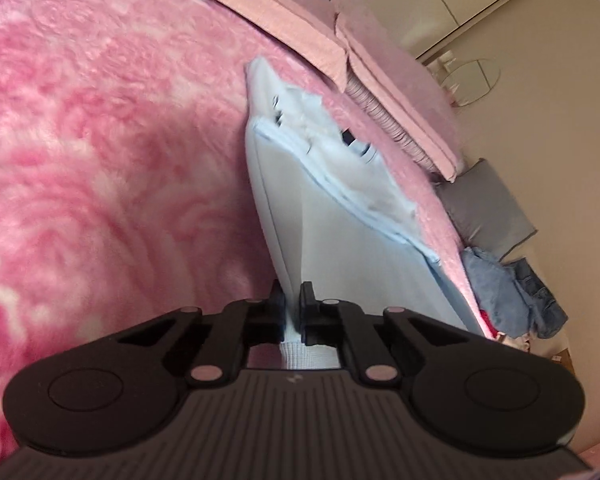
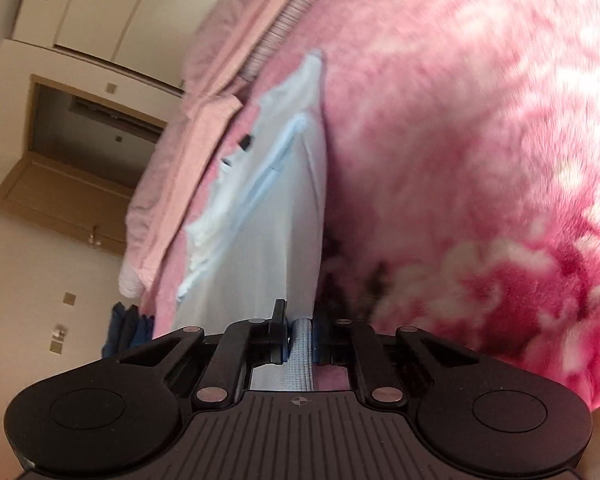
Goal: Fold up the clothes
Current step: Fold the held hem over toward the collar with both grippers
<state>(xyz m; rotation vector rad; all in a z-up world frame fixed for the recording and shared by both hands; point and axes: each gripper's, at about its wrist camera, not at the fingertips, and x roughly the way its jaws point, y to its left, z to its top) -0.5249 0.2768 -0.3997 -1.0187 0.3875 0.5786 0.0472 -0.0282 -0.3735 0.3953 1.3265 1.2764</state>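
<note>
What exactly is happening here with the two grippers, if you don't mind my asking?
A person is folding a pale blue knit garment on a fluffy pink floral blanket. The left gripper and right gripper are each clamped on its ribbed near edge, with the rest stretched out ahead. A heap of blue denim clothes waits nearby.
</note>
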